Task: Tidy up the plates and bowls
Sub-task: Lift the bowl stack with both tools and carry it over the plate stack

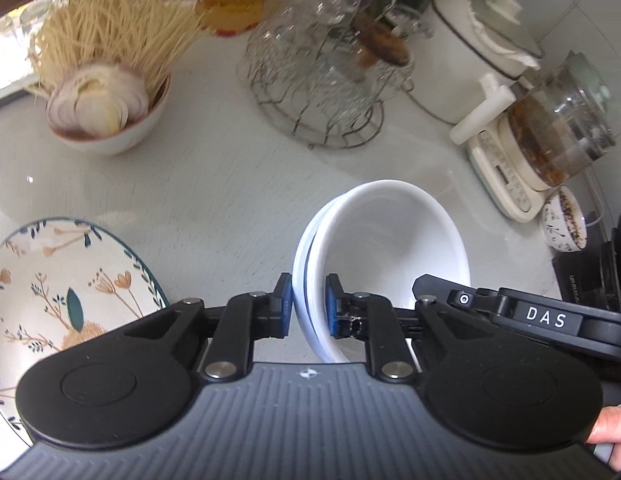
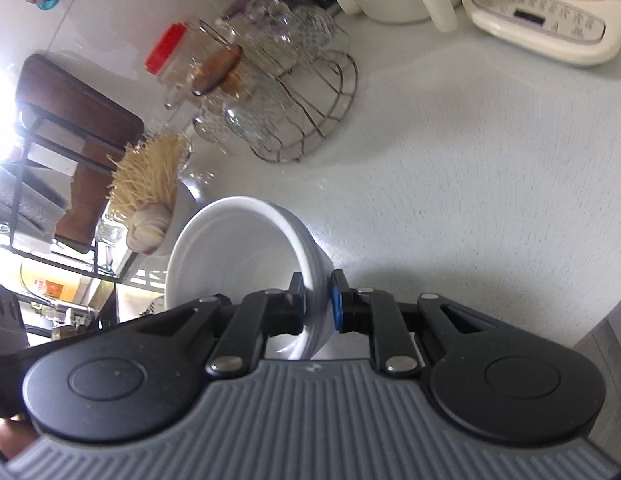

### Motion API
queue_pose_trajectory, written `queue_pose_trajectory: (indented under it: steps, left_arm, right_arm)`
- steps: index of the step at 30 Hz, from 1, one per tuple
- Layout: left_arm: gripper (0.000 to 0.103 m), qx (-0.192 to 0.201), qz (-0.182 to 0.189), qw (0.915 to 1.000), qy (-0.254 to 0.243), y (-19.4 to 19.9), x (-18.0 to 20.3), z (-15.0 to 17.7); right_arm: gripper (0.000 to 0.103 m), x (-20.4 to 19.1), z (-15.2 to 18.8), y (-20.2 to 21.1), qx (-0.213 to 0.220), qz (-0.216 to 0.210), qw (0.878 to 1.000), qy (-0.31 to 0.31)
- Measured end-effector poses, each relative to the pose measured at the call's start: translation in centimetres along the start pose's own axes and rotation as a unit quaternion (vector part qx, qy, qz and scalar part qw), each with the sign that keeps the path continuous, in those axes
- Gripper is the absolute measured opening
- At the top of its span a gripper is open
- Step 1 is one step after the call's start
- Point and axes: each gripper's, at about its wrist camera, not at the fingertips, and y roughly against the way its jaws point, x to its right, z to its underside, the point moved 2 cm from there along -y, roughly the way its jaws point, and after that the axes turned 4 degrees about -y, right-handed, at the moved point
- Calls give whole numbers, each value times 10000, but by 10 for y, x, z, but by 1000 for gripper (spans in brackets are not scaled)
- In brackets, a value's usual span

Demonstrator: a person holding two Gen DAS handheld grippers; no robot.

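- In the left wrist view the left gripper point(image 1: 308, 304) sits in the lower middle of the frame, its jaws narrow and clamped on the left rim of the white bowls point(image 1: 386, 248).
- The rim shows 2 nested edges, so it looks like 2 white bowls stacked 1 inside the other; the stack tilts and appears clear of the counter point(image 1: 230, 200).
- In the right wrist view the right gripper point(image 2: 318, 304) is in the lower middle, its jaws narrow and pinching the right rim of the same white bowls point(image 2: 238, 256).
- The right gripper's black arm marked "DAS" point(image 1: 546, 318) enters the left wrist view from the lower right, reaching the bowls' far rim.
- A flowered plate point(image 1: 58, 292) lies flat at the lower left of the left wrist view, apart from the bowls.
- A bowl of noodles and sliced onion point(image 1: 106, 112) stands at the upper left of that view.
- A wire basket of glassware point(image 1: 330, 76) sits at the upper middle.
- A glass kettle on a cream base point(image 1: 550, 140) stands at the right, with a small patterned cup point(image 1: 564, 224) just below it.
- A white pot point(image 1: 474, 56) is at the upper right.
- A fingertip point(image 1: 612, 428) shows at the lower right edge.
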Motion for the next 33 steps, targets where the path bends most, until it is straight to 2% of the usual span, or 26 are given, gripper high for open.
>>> queue_pose_trajectory:
  steps: [9,15,33]
  left_arm:
    - [20,405,90,9985,-360,36,7,-8]
    - [21,528,149,9979,-350,54,1,-12]
    - [21,813,19,9967,-17,96,-65,1]
  right_arm:
    - [16,-21,-2,27,356,-180,9992,29]
    - [17,-39,1,36,532,-239,9981,202]
    - [17,-103,26,15,319,-353,9955,815]
